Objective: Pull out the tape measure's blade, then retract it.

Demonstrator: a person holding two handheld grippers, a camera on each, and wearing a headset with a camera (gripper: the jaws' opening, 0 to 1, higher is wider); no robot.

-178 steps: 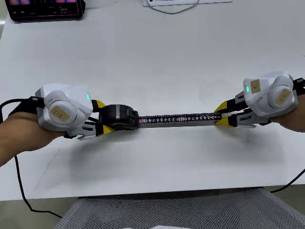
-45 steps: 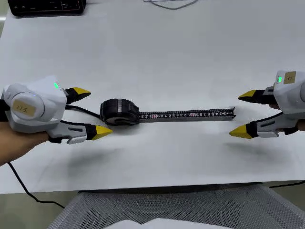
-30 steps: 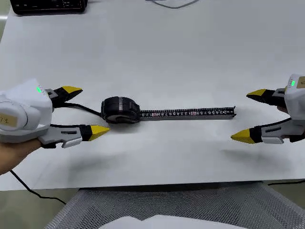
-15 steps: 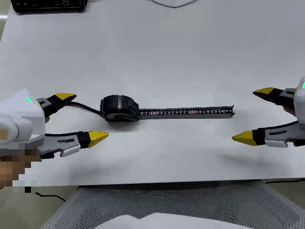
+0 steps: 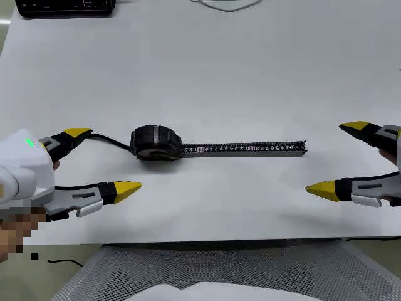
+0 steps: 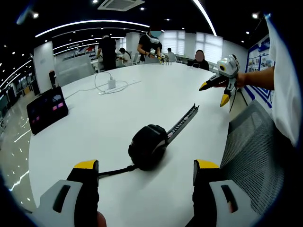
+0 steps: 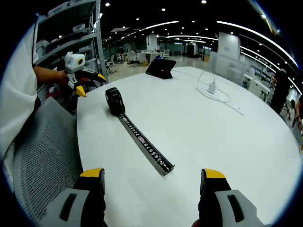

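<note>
Both tools stand wide open, holding nothing: the left tool (image 5: 103, 160) is just left of the tape measure (image 5: 155, 143), and the right tool (image 5: 337, 157) is to the right, apart from the tip of the blade (image 5: 244, 148). The tape measure lies on the white surface (image 5: 219, 75), its blade drawn out flat toward the right. Pulling out looks done; retraction is left.
</note>
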